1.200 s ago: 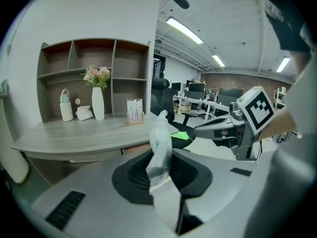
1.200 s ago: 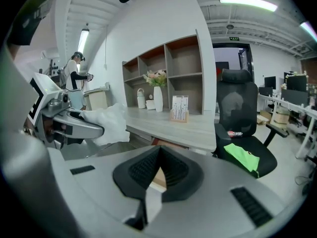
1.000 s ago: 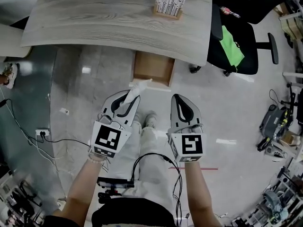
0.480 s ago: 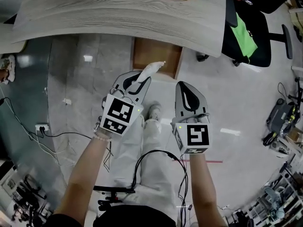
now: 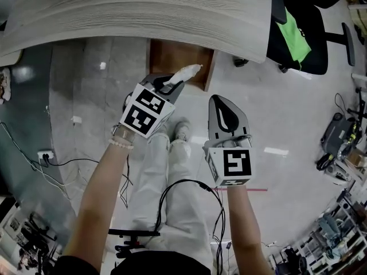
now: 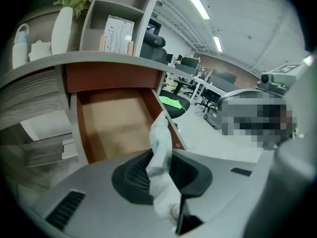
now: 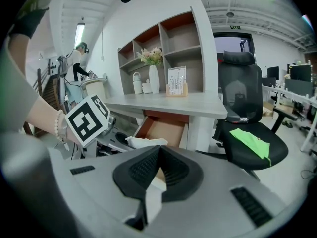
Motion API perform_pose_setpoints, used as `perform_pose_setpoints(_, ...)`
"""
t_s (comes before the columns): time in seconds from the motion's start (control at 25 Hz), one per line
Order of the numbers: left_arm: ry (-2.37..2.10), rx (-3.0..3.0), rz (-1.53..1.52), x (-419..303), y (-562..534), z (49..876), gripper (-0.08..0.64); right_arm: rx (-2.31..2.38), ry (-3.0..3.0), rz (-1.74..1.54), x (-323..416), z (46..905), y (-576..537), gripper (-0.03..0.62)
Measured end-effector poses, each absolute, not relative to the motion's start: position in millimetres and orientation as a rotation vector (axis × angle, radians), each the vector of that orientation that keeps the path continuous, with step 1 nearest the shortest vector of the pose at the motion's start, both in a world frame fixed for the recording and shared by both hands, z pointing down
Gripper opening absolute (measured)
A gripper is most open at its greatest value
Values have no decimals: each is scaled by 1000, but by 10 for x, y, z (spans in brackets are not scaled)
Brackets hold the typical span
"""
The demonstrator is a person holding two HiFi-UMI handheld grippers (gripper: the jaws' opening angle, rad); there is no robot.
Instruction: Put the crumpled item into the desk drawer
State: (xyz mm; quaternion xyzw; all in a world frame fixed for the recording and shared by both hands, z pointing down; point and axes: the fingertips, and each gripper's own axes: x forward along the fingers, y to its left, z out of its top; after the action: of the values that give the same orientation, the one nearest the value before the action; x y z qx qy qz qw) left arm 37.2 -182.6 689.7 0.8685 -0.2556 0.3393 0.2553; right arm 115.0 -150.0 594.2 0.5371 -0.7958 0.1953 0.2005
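While your left gripper (image 5: pixel 171 85) pinches the crumpled tissue (image 5: pixel 184 73) by the open drawer (image 5: pixel 175 56), your right gripper (image 5: pixel 225 103) shows jaws together, empty. Print on the shelf box (image 6: pixel 119 33) is too small to read.

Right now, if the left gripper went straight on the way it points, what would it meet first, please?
Most likely the open drawer: the left gripper, shut on the crumpled item, points at its bare floor with nothing between. Depth is unclear, so its near edge could come first.
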Motion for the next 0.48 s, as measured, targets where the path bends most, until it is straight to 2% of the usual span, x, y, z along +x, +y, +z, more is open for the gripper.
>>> perform_pose_setpoints(0.32, -681, 2313, 1022, 430, -1918, 7081, 95, 1502, -2234, 557, 1114, 5958, -1497, 4)
perform_pose_setpoints(0.48, -702, 2283, 1011, 430, -1916, 7097, 153, 1497, -2232, 550, 1114, 5957, -1487, 5)
